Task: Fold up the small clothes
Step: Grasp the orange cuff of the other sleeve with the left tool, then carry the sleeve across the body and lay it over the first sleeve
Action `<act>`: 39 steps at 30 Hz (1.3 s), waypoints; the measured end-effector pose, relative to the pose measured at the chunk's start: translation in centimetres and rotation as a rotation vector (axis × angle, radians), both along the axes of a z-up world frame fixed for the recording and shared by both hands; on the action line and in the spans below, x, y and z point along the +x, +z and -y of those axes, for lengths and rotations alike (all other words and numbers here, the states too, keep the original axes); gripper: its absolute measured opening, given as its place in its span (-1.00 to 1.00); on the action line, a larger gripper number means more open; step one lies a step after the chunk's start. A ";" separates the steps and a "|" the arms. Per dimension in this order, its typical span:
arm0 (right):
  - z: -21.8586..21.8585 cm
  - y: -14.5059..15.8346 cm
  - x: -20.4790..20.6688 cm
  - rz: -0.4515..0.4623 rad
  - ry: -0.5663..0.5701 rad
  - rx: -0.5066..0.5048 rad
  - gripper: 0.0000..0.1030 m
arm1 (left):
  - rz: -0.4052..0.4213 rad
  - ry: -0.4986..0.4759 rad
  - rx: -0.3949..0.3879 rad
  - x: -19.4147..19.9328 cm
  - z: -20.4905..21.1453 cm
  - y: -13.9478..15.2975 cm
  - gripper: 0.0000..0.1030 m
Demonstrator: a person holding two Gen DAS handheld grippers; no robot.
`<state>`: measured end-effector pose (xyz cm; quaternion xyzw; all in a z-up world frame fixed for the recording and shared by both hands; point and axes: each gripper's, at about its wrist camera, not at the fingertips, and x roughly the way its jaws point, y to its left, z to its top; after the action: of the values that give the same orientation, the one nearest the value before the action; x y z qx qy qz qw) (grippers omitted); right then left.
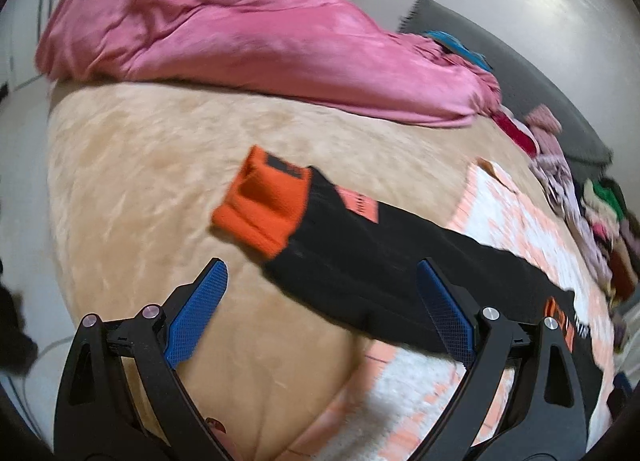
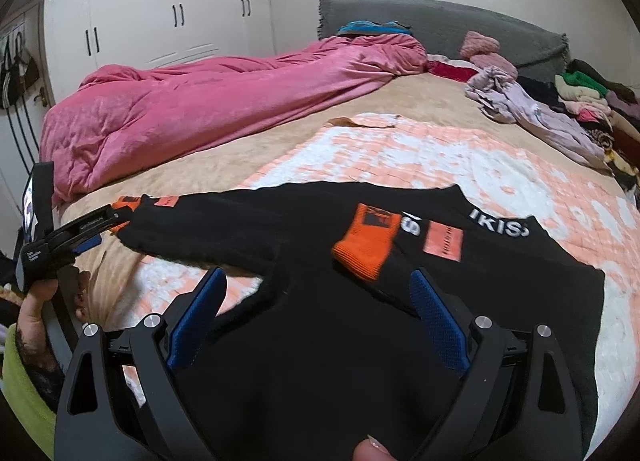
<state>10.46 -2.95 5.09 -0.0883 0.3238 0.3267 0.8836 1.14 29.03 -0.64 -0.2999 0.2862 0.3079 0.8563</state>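
Black sweatshirt (image 2: 304, 229) with orange cuffs (image 2: 366, 247) spread flat on the peach-and-white quilt (image 2: 400, 149) atop the beige bed (image 1: 160, 165); left gripper (image 1: 322, 311) gaping wide, empty, above one sleeve (image 1: 384, 257); right gripper (image 2: 318, 315) likewise wide, empty, over the body; pink duvet (image 2: 192, 109) heaped beyond.

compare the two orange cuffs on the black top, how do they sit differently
The left sleeve's orange cuff lies stretched out past the garment's edge onto the tan bedspread, near the left claw. The right sleeve's orange cuff is folded in, resting on the black sweatshirt's chest, just ahead of the right claw. Both are ribbed orange with a black patch.
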 end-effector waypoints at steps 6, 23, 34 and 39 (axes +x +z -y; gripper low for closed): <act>-2.9 -0.1 0.3 0.009 0.049 0.001 0.79 | 0.012 0.040 -0.056 -0.4 -1.3 -0.9 0.71; -7.3 -3.6 1.0 -0.056 0.096 0.012 0.79 | 0.052 0.039 -0.145 2.4 -4.4 -2.6 -0.72; 0.5 -4.1 2.7 -0.111 -0.071 0.070 0.79 | 0.159 -0.113 0.015 2.0 -0.4 0.8 -0.80; 5.3 -4.4 3.3 -0.131 -0.167 0.092 0.79 | 0.187 -0.207 0.029 3.0 2.7 2.4 -0.82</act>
<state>13.81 -8.23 0.70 0.0013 0.3715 0.2715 0.8878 4.16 26.35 1.80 -0.2838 0.2300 0.1926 0.9107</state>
